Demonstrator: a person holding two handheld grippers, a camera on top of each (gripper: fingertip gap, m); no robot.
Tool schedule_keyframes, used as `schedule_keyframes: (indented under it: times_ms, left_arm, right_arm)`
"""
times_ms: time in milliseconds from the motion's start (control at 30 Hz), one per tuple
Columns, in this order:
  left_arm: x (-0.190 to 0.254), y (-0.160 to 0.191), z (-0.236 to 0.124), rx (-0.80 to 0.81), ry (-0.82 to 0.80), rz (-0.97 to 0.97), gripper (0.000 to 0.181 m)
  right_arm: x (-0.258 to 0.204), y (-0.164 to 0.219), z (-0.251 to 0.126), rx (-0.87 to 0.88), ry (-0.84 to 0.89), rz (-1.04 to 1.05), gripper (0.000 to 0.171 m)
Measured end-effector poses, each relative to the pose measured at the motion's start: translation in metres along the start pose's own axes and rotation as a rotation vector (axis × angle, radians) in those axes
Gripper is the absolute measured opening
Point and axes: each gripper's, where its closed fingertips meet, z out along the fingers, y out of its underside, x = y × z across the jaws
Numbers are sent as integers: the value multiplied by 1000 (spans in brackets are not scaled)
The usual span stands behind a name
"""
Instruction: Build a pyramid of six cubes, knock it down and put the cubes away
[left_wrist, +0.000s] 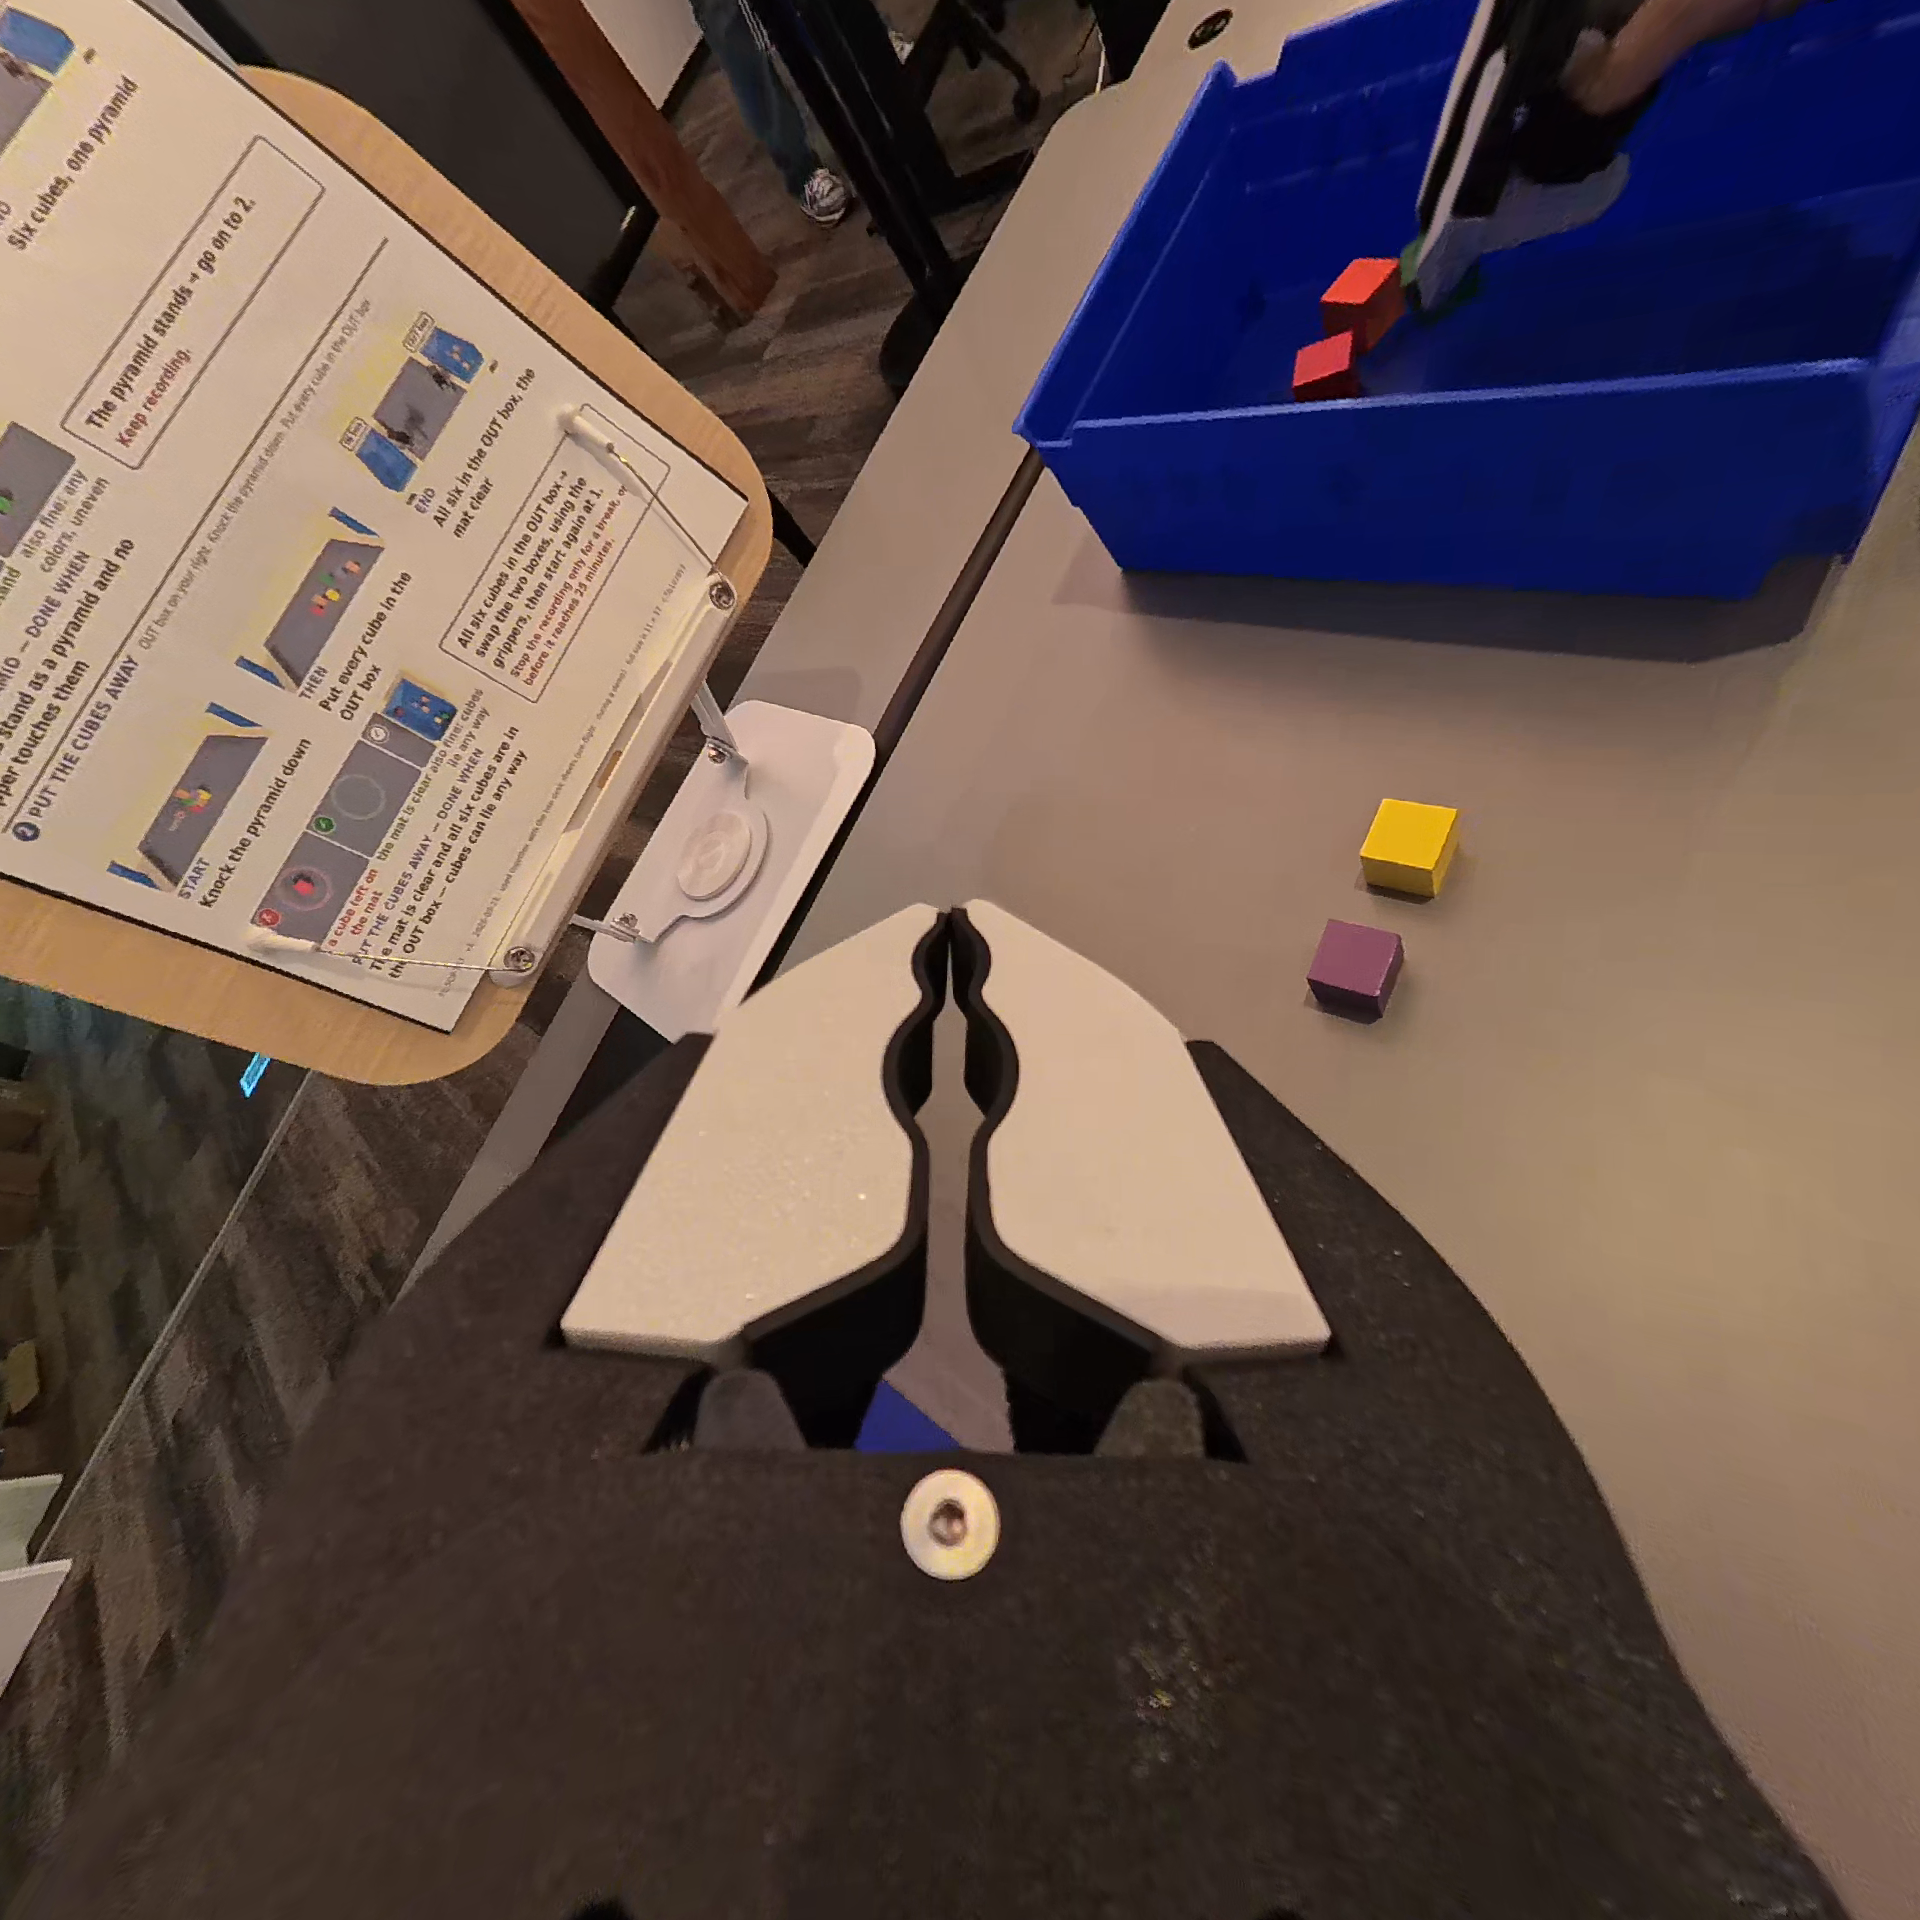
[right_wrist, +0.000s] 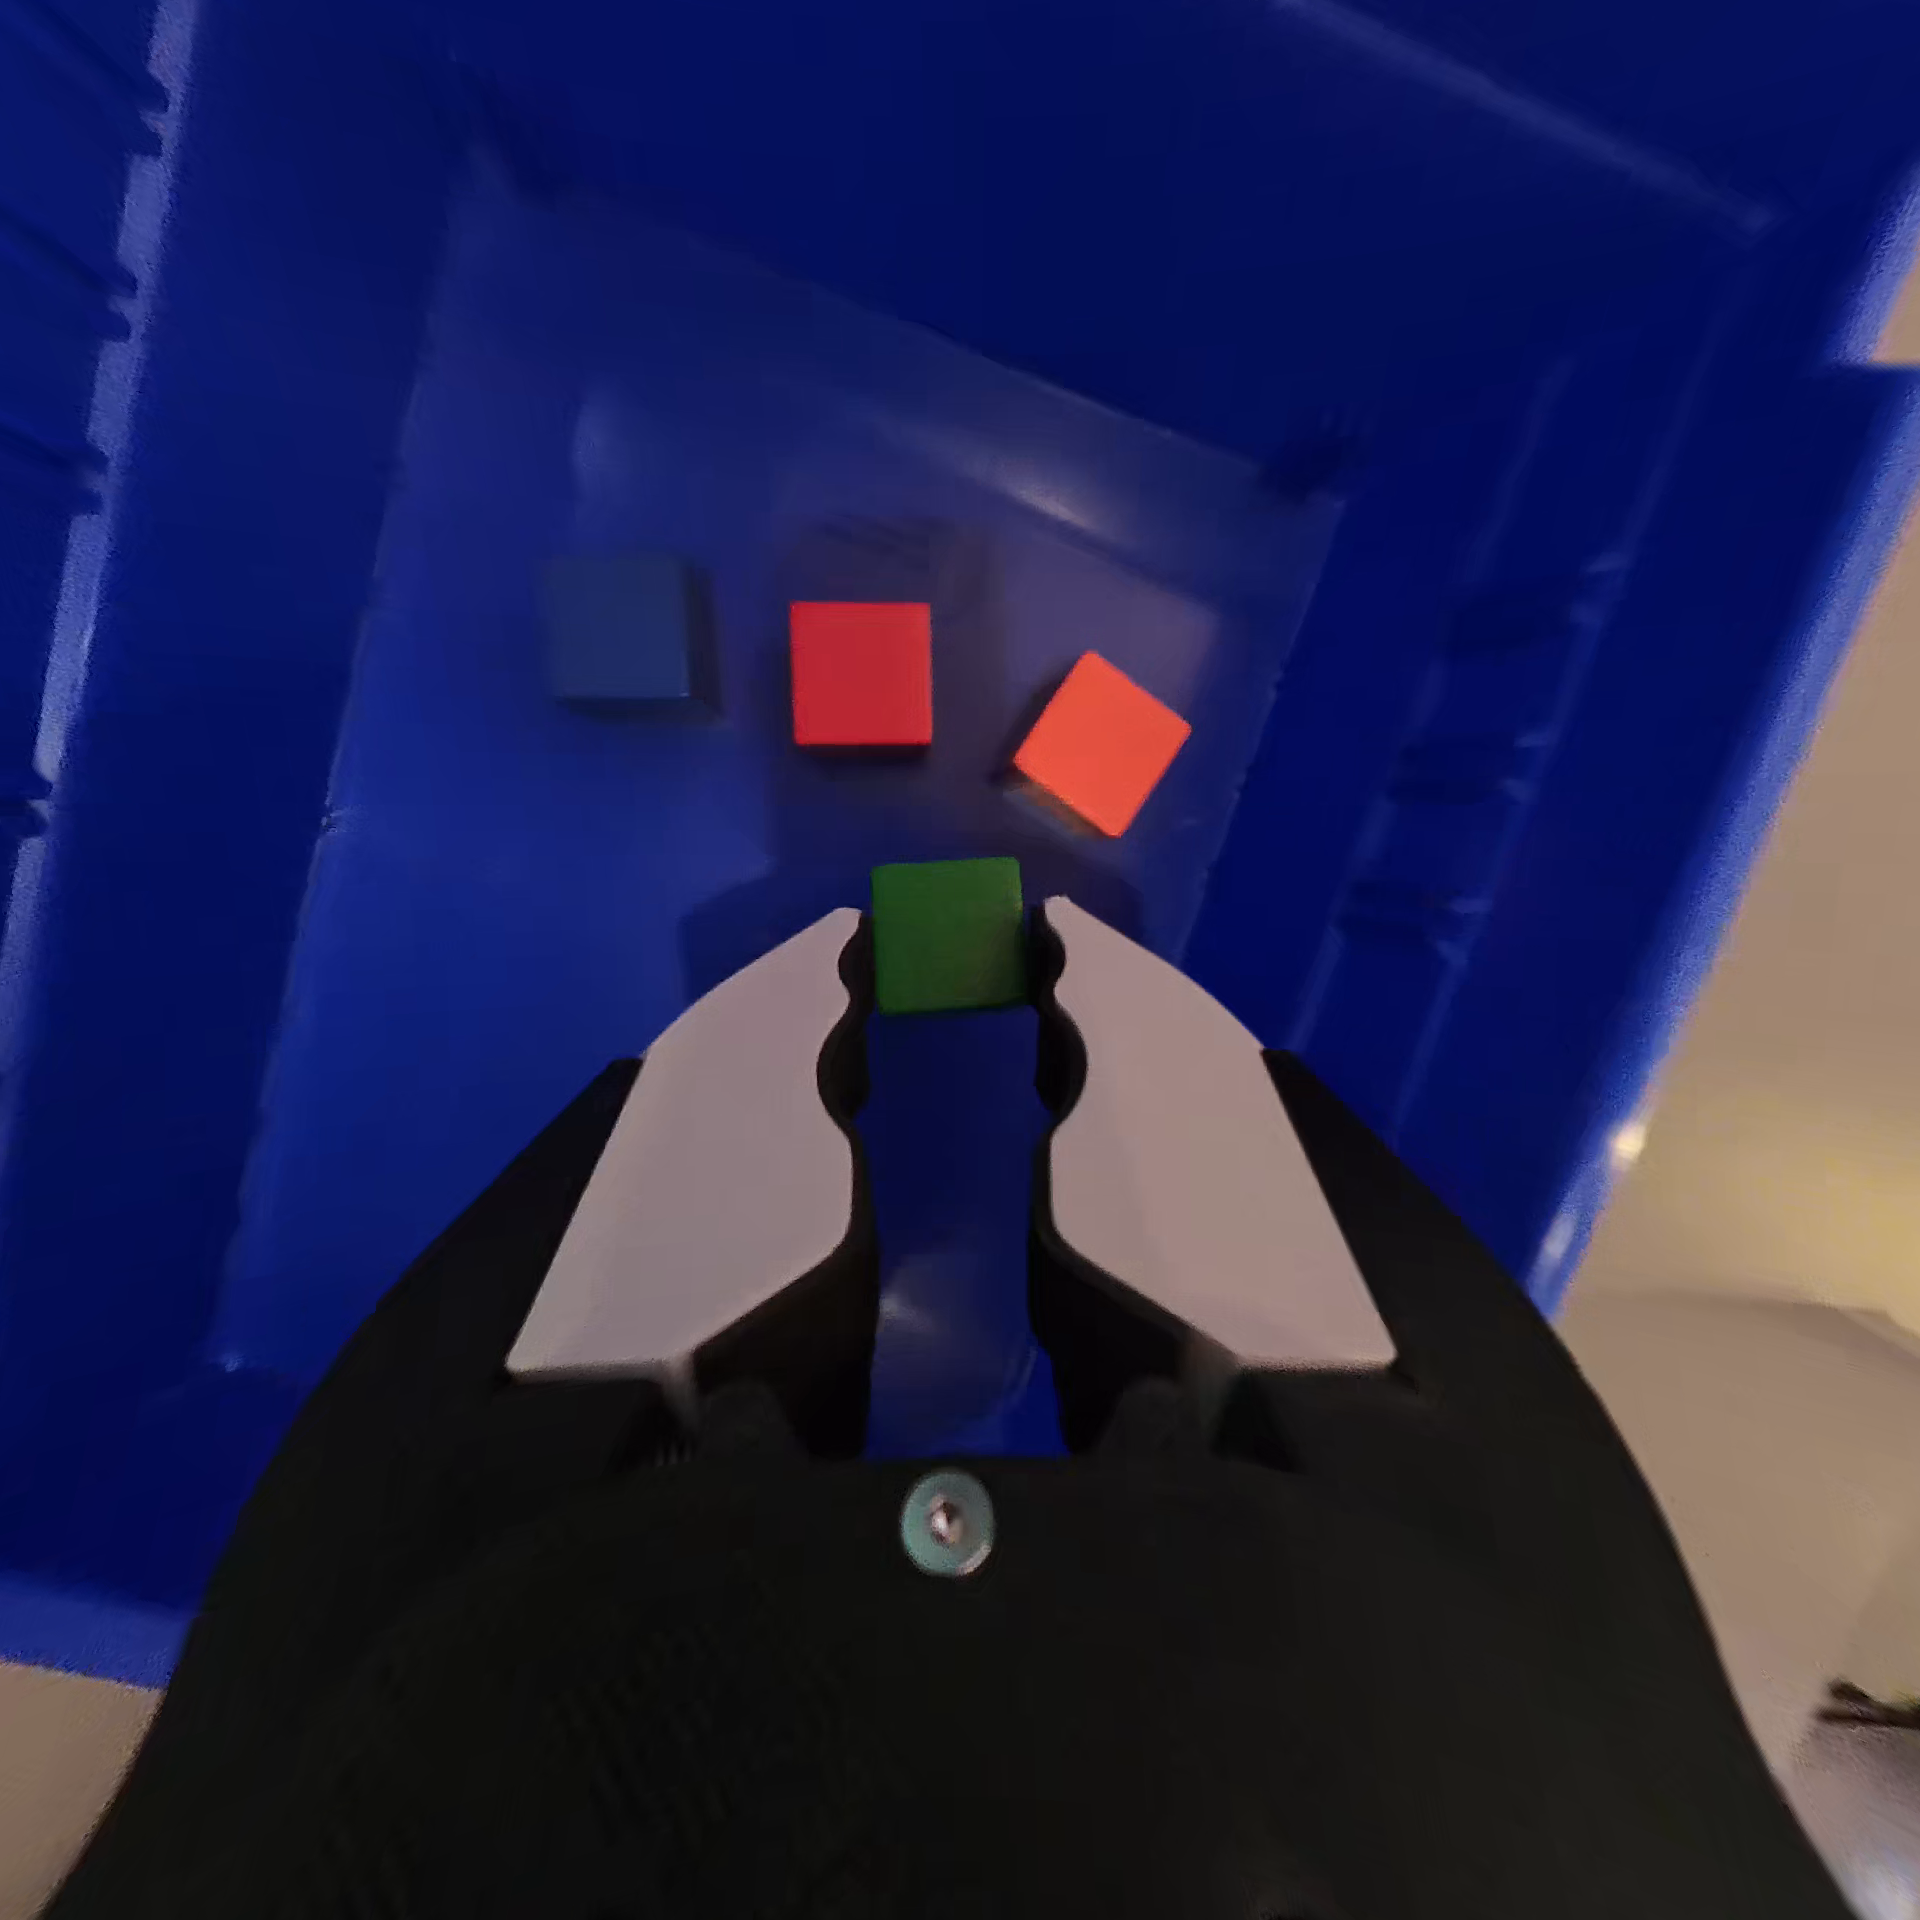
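My right gripper (right_wrist: 948, 914) is shut on a green cube (right_wrist: 945, 935) and holds it over the inside of the blue bin (right_wrist: 312, 727). On the bin floor lie a blue cube (right_wrist: 621, 629), a red cube (right_wrist: 860, 673) and an orange cube (right_wrist: 1101, 743). In the left wrist view the right gripper (left_wrist: 1439, 281) reaches into the blue bin (left_wrist: 1455, 488), beside the orange cube (left_wrist: 1361, 296) and the red cube (left_wrist: 1325, 366). A yellow cube (left_wrist: 1410, 844) and a purple cube (left_wrist: 1354, 966) lie on the grey table (left_wrist: 1143, 727). My left gripper (left_wrist: 951, 914) is shut and empty, left of them.
A wooden stand with a printed instruction sheet (left_wrist: 312, 571) and a white base plate (left_wrist: 727, 862) sits left of the table edge. Carpet floor, chair legs and a person's shoe (left_wrist: 826, 192) show beyond the table. Tip to tip, the grippers are about 40 centimeters apart.
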Motion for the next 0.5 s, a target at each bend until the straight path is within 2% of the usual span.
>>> schedule_keyframes:
  times_ms: [67, 233, 300, 400, 500]
  left_arm:
    - [-1, 2, 1, -7, -3, -2, 0]
    - [0, 1, 1, -5, -1, -1, 0]
    - [1, 1, 1, -8, -1, 4, 0]
    - [1, -1, 0, -1, -2, 4, 0]
    - [0, -2, -2, 6, -5, 1, 0]
  right_arm:
    - [-8, 6, 6, -28, -57, 6, 30]
    - [-8, 12, 17, -53, -70, 33, 31]
    - [-7, 5, 11, -6, -82, 85, 40]
    - [-14, -34, -35, 205, -93, 103, 43]
    - [-63, -84, -106, 498, -159, -52, 46]
